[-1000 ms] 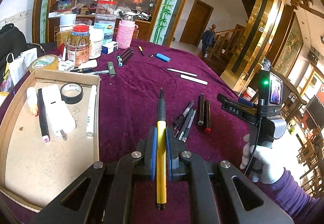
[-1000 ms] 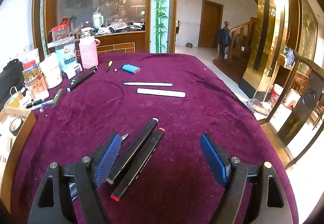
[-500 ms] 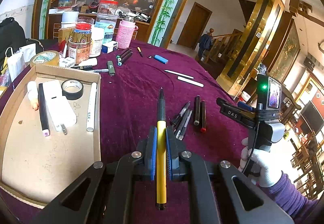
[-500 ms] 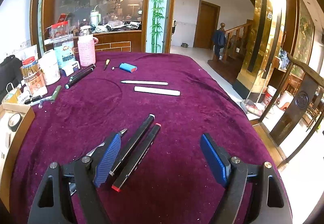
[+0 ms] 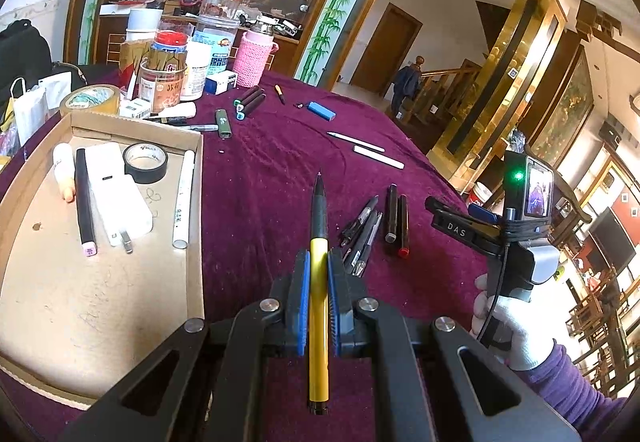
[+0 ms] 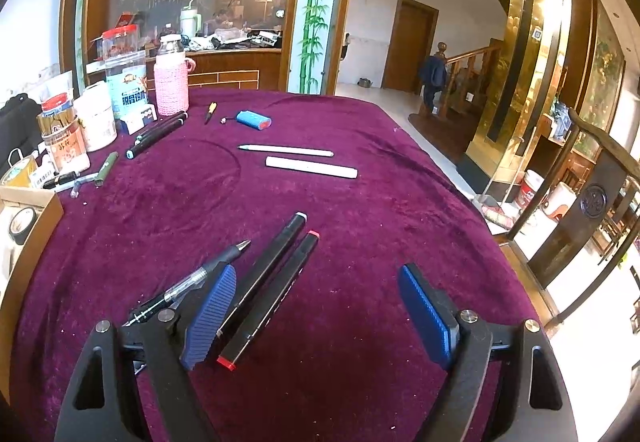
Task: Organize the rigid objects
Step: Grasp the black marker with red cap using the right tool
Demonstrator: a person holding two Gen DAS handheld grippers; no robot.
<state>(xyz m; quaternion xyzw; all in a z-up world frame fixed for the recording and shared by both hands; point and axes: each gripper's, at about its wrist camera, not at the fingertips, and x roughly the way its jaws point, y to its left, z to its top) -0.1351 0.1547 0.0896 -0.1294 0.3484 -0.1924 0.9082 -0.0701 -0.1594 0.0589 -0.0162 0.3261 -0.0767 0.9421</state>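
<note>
Yellow pen [image 5: 319,306]: lying lengthwise in the pinching left tongs [image 5: 318,274], lower centre, above the table [image 5: 260,178]. Right tongs [image 6: 316,306] standing spread over two black markers [image 6: 272,282]. Advice: carrying it level toward the cardboard tray [image 5: 100,302] at left, releasing low.

A large home hall: beyond the purple velvet-covered tabletop [image 6: 360,202] stand a wooden staircase [image 6: 468,74], a brown wooden door [image 6: 412,42] and bamboo-painted pillars [image 6: 316,6].
</note>
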